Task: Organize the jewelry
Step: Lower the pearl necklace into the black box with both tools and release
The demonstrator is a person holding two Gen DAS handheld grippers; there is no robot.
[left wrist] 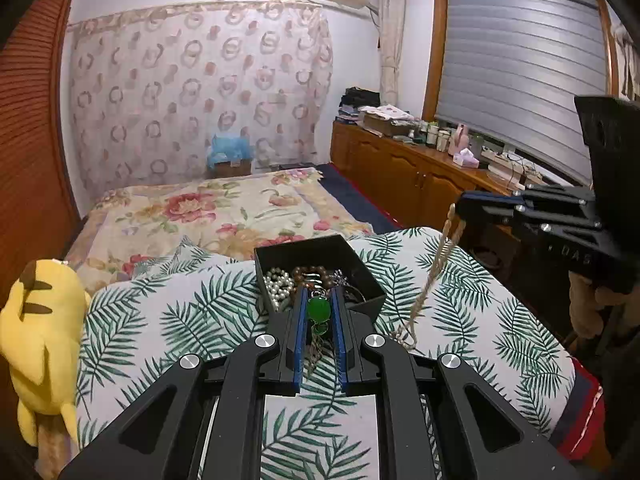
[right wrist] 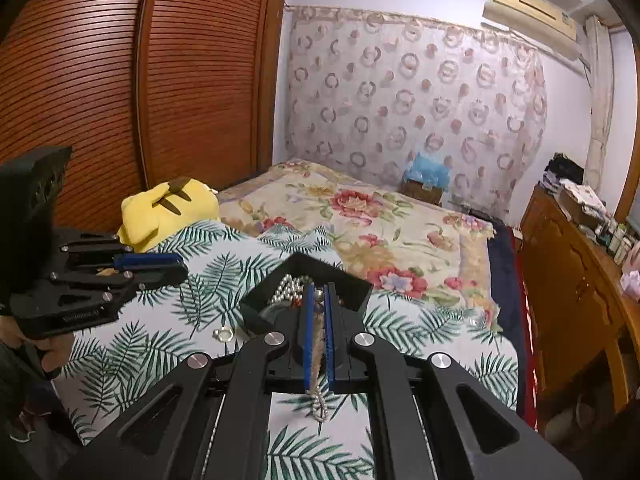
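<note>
A black open jewelry box (left wrist: 320, 249) sits on the palm-leaf cloth, holding a pearl string (left wrist: 276, 284), brown beads and other pieces. My left gripper (left wrist: 318, 294) is shut on a green-stone pendant necklace (left wrist: 319, 309) at the box's near edge, its chain hanging below. My right gripper (left wrist: 460, 208) is shut on a beige braided necklace (left wrist: 434, 270) that hangs to the cloth right of the box. In the right wrist view the braided necklace (right wrist: 318, 354) runs between the right gripper's (right wrist: 319, 288) pads over the box (right wrist: 352, 286). A ring (right wrist: 224, 334) lies on the cloth left of the box.
A yellow plush toy (left wrist: 38, 336) sits at the cloth's left edge. The floral bed (left wrist: 208, 212) lies beyond the box. A wooden cabinet (left wrist: 404, 168) with bottles runs along the right. A slatted wardrobe (right wrist: 120, 80) stands at left.
</note>
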